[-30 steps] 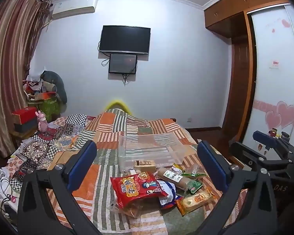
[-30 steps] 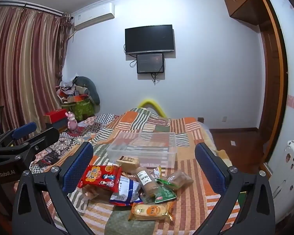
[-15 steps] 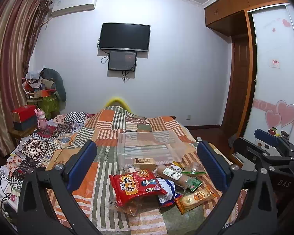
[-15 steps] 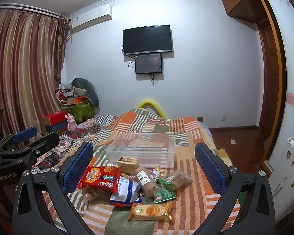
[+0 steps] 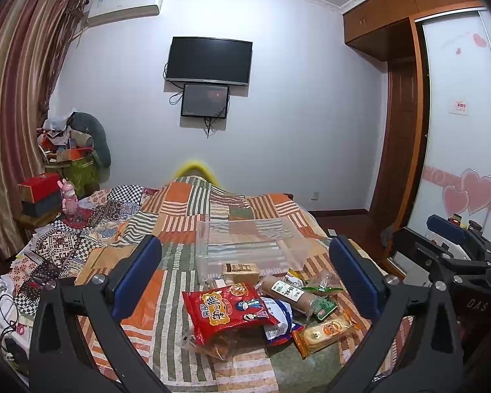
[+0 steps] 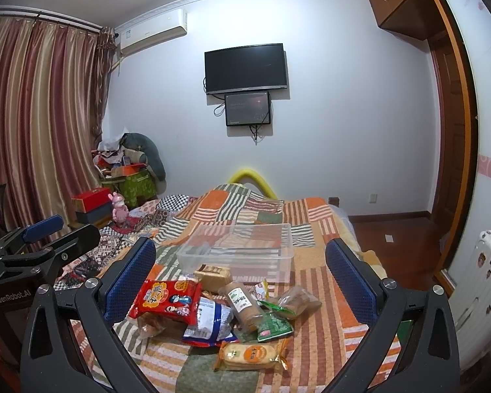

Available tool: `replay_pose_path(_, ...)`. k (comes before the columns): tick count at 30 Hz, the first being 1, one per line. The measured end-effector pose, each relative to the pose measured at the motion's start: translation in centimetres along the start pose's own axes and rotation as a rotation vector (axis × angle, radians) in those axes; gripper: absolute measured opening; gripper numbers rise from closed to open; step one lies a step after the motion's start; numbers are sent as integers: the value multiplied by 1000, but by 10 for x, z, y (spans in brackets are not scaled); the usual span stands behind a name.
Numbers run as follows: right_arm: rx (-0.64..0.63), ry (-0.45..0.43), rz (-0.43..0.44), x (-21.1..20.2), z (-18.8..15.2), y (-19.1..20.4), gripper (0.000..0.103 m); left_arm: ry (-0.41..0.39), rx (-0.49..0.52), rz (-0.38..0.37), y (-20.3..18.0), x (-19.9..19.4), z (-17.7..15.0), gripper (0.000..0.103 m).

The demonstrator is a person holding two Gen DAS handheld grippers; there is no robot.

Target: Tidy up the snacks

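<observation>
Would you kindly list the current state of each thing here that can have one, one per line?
Left tool: open, holding nothing.
Right tool: open, holding nothing.
Clear bin: lidless, upright, empty, on the quilt.
Red snack bag: lying flat atop the pile, outside the bin.
Orange biscuit pack: sealed, flat, nearest the camera.
Wall TV: screen dark.
Curtains: drawn shut.

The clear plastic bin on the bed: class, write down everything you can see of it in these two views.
The clear plastic bin is a shallow, rectangular, see-through tub with no lid on it; the striped bedspread shows through its walls. It sits upright on the bed, beyond the heap of snack packets. Nothing appears to lie inside. A tan wrapped snack lies right at its near wall; actual contact cannot be told. Neither claw is near it.
</observation>
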State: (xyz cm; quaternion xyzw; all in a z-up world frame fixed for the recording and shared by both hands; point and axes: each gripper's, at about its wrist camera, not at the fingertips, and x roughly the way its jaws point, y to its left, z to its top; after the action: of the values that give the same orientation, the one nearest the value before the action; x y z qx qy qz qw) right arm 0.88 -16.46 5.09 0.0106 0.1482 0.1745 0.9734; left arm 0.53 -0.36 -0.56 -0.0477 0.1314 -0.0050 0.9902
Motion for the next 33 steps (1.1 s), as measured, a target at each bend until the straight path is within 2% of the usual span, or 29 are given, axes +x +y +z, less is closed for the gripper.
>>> replay_pose_path(33, 8, 4, 7, 2, -2, -1, 103, 4, 4, 9, 0, 1, -2, 103)
